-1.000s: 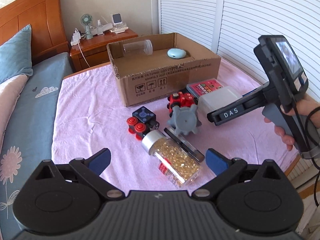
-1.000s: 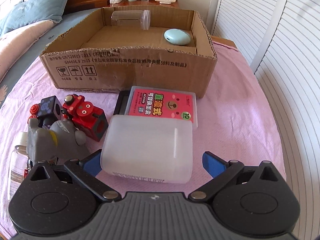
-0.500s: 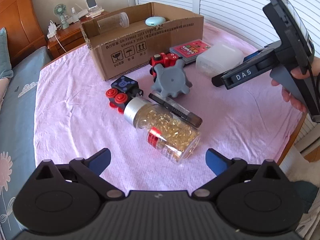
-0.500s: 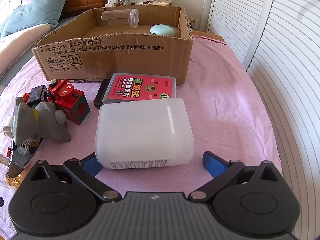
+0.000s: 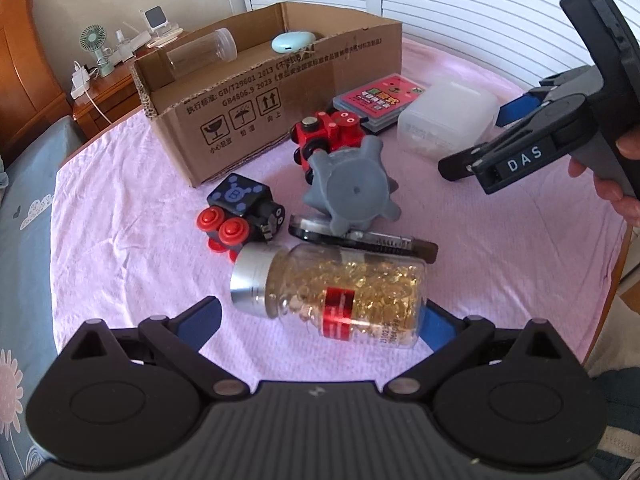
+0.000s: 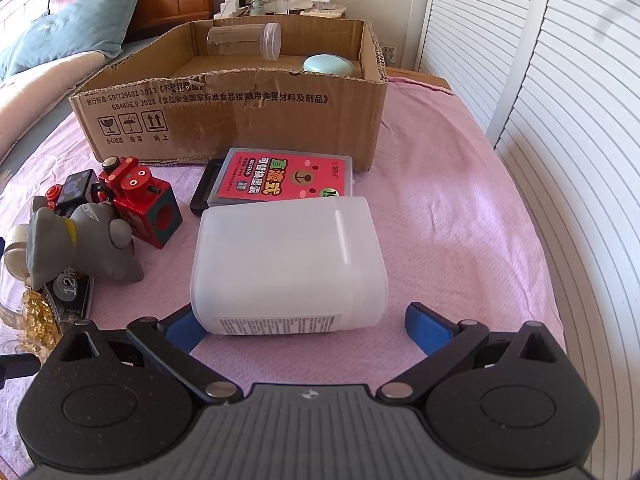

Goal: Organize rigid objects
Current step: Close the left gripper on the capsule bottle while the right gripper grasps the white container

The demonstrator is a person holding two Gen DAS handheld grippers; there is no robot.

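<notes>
A home bedroom: wooden headboard [image 6: 104, 0], blue pillow [image 6: 76, 28], nightstand [image 5: 108, 100] carrying a small desk fan [image 5: 96, 46], and white louvred closet doors [image 6: 560, 100].

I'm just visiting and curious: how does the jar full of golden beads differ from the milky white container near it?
The golden-bead jar is clear, so its contents show; the white container is frosted and hides whatever it holds. The jar is round with a silver cap; the container is boxier, with no separate cap in view. The jar lies before the left tongs, the container before the right tongs. Both lie on their sides on the pink cloth, ungripped.
</notes>
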